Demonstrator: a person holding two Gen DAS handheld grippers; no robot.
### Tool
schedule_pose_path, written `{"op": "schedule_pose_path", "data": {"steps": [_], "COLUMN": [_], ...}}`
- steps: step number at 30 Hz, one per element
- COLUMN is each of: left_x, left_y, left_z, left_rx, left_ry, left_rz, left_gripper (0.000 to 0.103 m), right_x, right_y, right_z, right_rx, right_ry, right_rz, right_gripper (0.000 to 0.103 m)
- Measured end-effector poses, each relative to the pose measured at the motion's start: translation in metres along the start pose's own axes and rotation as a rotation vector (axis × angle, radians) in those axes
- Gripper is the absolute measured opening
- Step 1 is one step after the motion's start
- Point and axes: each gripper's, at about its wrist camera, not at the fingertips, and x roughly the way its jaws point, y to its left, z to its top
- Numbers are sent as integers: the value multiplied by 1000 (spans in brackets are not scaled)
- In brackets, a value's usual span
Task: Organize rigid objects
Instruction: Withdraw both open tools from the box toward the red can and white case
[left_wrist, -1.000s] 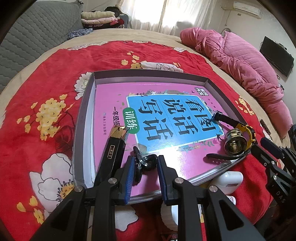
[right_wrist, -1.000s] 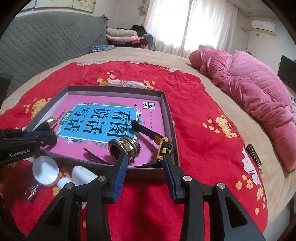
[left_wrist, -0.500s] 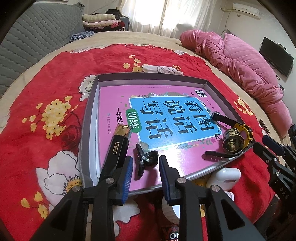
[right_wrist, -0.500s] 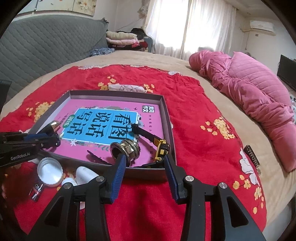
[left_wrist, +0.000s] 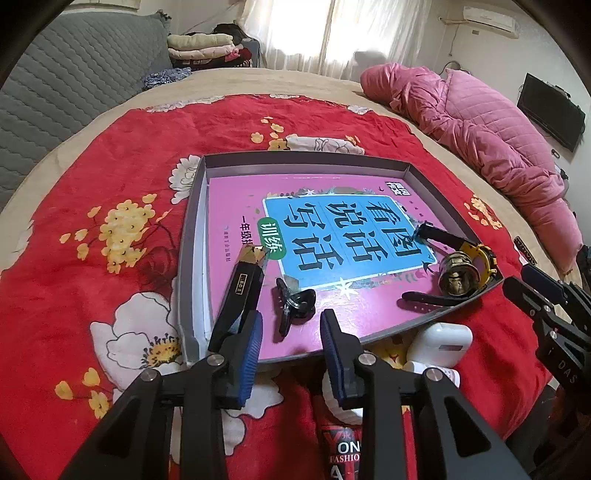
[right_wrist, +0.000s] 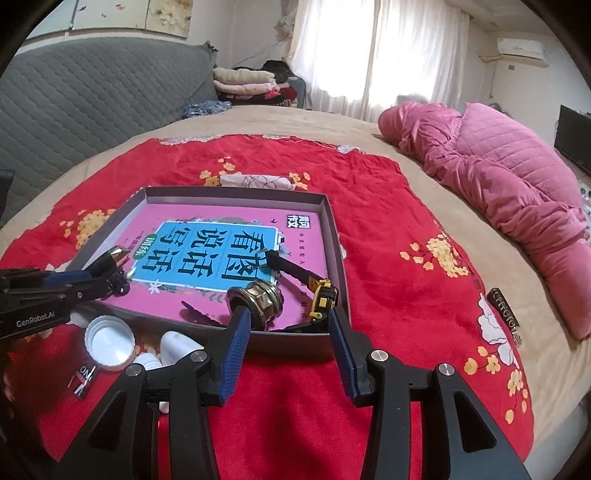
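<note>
Rigid objects are gathered in a shallow grey tray (left_wrist: 192, 258) lying on the red floral blanket (left_wrist: 92, 177) of a bed, and the placing is judged to be partly done. Nearest in the left wrist view, the left gripper (left_wrist: 291, 347) is held over the tray's near edge with its jaws part open and nothing between them; they have just been opening, which fits a small black hair clip (left_wrist: 293, 302) having been let go onto the pink book (left_wrist: 332, 240) that lines the tray. Just beside the clip, a black and gold bar-shaped item (left_wrist: 243, 291) is laid lengthwise along the tray's left side, so the middle is kept free.

In the right wrist view, the right gripper (right_wrist: 290, 347) is held at the tray's near right corner, its jaws about half open and empty. Just beyond them a brass threaded fitting (right_wrist: 255, 299) and a yellow and black watch (right_wrist: 321, 295) are set together in that corner.

Outside the tray, on the blanket near its front wall, a white cap (right_wrist: 109, 343) and white plastic containers (right_wrist: 177, 345) are left, judged to be awaiting collection. Farther off, a pink quilt (right_wrist: 498, 177) is heaped at the bed's far side.
</note>
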Motion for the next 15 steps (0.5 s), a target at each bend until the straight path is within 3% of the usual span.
{"op": "schedule_pose_path", "data": {"steps": [6,15], "left_x": [-6,-16], "left_y": [0,-3], "left_z": [-2,-5], "left_rx": [0,20], "left_ry": [-7,-15], "left_rz": [10,31], "left_gripper": [35,35], "right_x": [-7,-14], "right_y": [-2,-7], "right_z": [1,0], "right_rx": [11,28], "right_ry": [-16,-27], "right_rz": [8,19], "right_gripper": [53,54]}}
